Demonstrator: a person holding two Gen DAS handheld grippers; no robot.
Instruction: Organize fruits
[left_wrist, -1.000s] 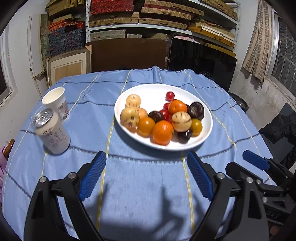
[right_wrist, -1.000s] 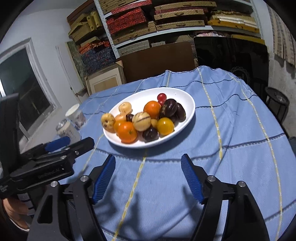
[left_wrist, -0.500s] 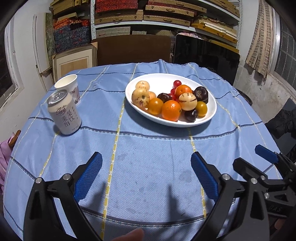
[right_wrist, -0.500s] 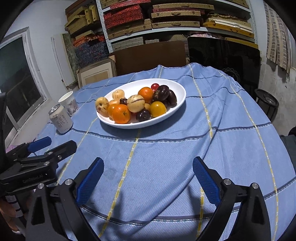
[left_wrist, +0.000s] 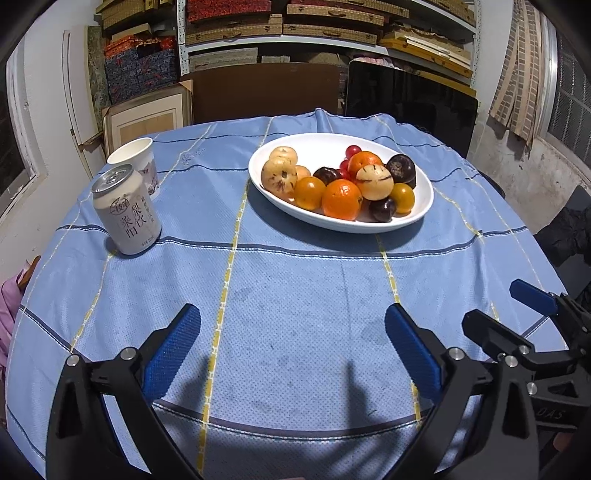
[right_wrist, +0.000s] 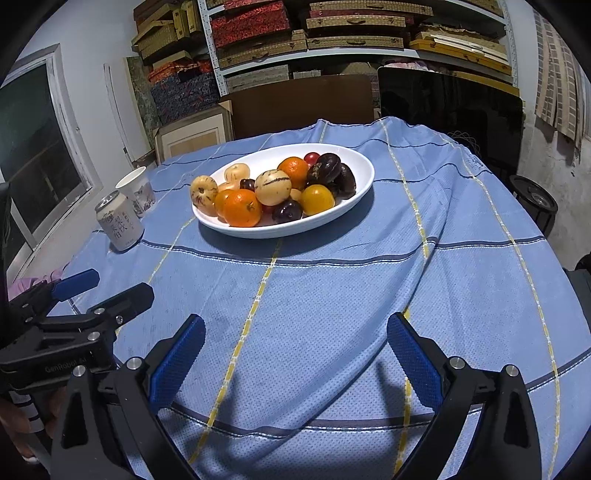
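A white oval plate (left_wrist: 317, 144) sits toward the far side of the blue-clothed table, heaped with fruit: an orange (left_wrist: 341, 199), a pale striped melon (left_wrist: 373, 177), dark purple fruits, a yellow one and red cherry tomatoes. The right wrist view shows the same plate (right_wrist: 284, 229) and orange (right_wrist: 242, 207). My left gripper (left_wrist: 291, 314) hovers over the near cloth, well short of the plate; its jaws are opening with nothing between them. My right gripper (right_wrist: 295, 321) stands open and empty beside it, also short of the plate.
A drink can (left_wrist: 127, 210) and a paper cup (left_wrist: 135, 158) stand at the table's left. The blue checked tablecloth (left_wrist: 295, 273) lies rumpled on the right side. Shelves with boxes, a brown board and a dark screen stand behind the table.
Both grippers have drawn back from the plate, which now sits farther off in both views. Both pairs of jaws have spread wider.
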